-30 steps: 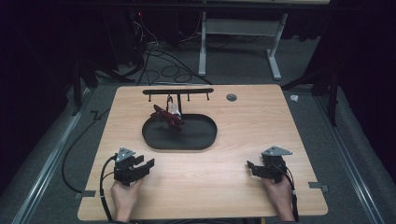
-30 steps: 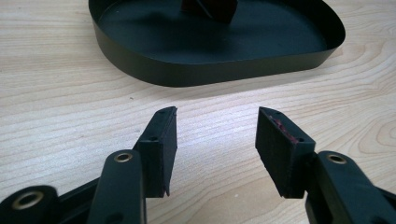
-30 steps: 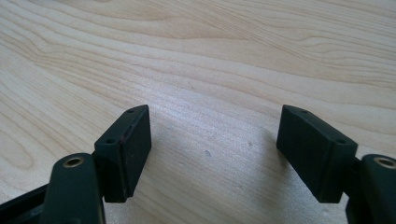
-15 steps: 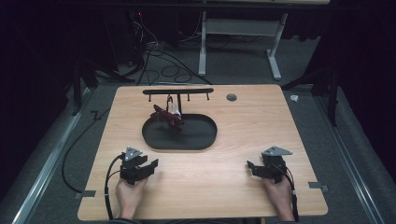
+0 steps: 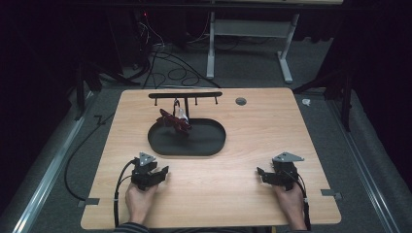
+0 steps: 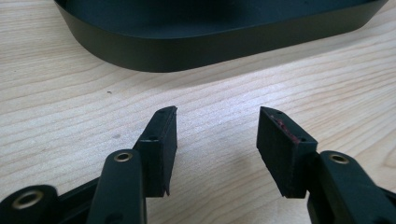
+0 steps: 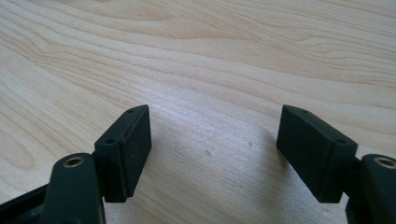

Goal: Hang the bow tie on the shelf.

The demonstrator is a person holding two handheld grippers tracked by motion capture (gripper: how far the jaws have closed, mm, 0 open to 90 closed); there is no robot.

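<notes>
Black tray (image 5: 214, 145) is seen just ahead of left gripper (image 5: 163, 172), the nearer; both grippers' jaws spread, nothing held.

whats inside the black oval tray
In the high view, the black oval tray holds a dark red crumpled item at its back left, beside a small pale piece under the black peg rack. What the red item covers cannot be seen; the rest looks bare.
</notes>
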